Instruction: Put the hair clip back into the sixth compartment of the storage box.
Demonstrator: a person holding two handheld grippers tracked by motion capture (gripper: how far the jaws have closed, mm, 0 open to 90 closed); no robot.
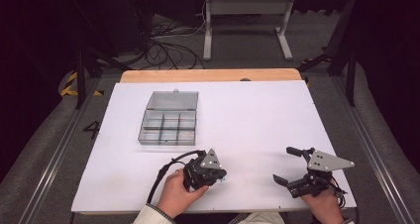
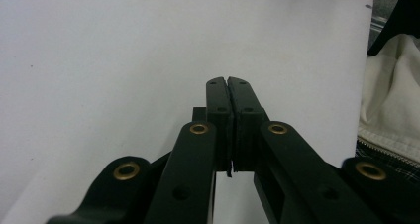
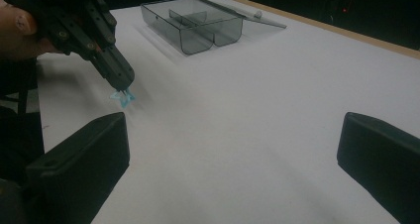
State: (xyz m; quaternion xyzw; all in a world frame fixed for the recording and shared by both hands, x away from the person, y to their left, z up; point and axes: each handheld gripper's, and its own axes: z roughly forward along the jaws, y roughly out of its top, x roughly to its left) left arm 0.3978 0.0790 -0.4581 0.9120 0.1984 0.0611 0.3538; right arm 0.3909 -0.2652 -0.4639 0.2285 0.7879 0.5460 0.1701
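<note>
The left gripper (image 1: 214,176) was found closed, its jaws pressed together at the near edge of the white table (image 1: 257,115), pinching a small pale-blue piece (image 3: 123,97) at the very tips; in the right gripper view that piece hung just at the table surface, and its exact shape could not be made out. In the left gripper view the jaws met flush, with no more than a sliver visible between them. The right gripper (image 1: 289,165) stood wide open and empty, resting low near the right front corner, well apart from the left. The compartment box (image 1: 167,127), clear grey with its lid (image 1: 173,100) laid open behind it, sat forward and slightly left of the left gripper, its long axis running away from the person. Judged from this, the held piece was bound for one of the compartments; the left hand (image 1: 176,193) was plainly the nearer, and the move called for a forward carry over the box's near wall.
</note>
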